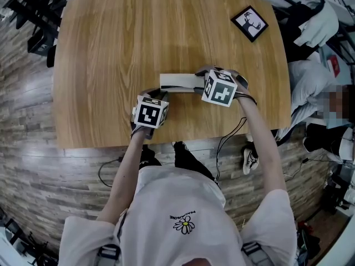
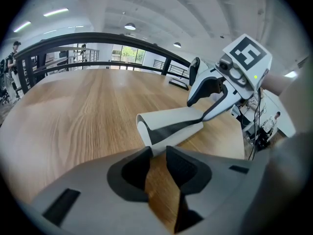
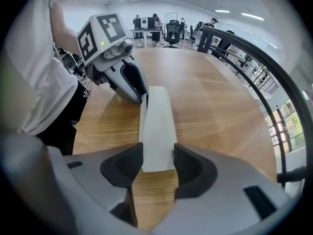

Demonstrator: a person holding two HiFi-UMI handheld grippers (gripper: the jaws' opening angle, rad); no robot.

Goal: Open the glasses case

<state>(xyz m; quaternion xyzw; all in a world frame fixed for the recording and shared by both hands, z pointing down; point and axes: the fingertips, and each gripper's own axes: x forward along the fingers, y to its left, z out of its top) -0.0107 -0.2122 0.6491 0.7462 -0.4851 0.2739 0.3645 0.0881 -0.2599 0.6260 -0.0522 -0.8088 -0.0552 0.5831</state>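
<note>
A white folding glasses case [image 1: 177, 82] lies flat near the middle of the wooden table [image 1: 111, 65], its long side running left to right. My left gripper [image 1: 161, 93] is at its left end; in the left gripper view the jaws [image 2: 157, 153] pinch the near corner of the case [image 2: 171, 121]. My right gripper [image 1: 201, 81] holds the right end. In the right gripper view both pads touch the sides of the case [image 3: 157, 126] between the jaws [image 3: 158, 163]. The case looks closed, with a dark seam along its side.
A small black-framed picture [image 1: 249, 23] lies at the table's far right corner. The table's near edge runs just below both grippers. A cable [image 1: 230, 137] hangs off that edge. A person sits beside the table's right side [image 1: 316, 98].
</note>
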